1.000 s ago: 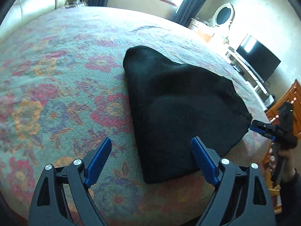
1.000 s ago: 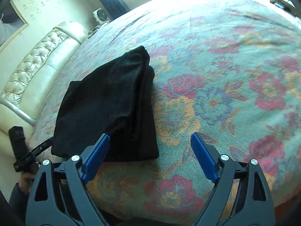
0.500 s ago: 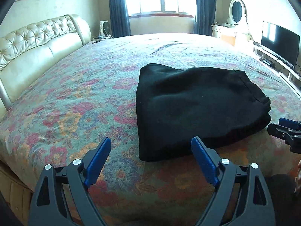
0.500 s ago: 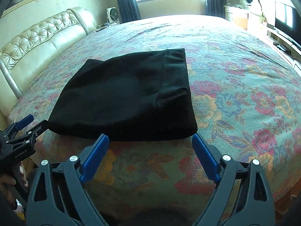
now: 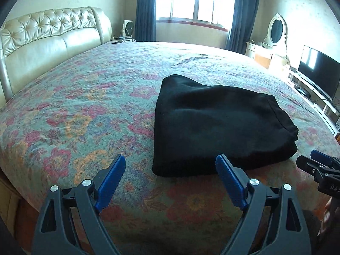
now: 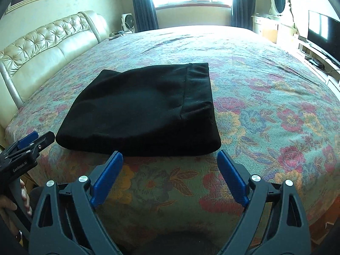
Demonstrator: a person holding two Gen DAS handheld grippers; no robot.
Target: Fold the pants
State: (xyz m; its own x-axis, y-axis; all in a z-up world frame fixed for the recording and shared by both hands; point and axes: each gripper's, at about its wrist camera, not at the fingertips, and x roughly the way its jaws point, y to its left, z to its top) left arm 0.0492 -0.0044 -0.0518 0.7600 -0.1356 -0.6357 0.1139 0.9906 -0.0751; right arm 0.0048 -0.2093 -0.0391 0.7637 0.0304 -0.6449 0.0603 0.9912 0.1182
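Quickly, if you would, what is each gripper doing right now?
Left gripper: open, holding nothing.
Right gripper: open, holding nothing; the folded black pants lie beyond it.

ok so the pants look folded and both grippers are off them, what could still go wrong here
The black pants lie close to the near edge of the bed, so a nudge from the open left gripper or right gripper could drag them off. The waistband end sits in loose stacked layers, which might splay if bumped.

"GenRobot.AI" — on the left tongs (image 6: 31, 143).
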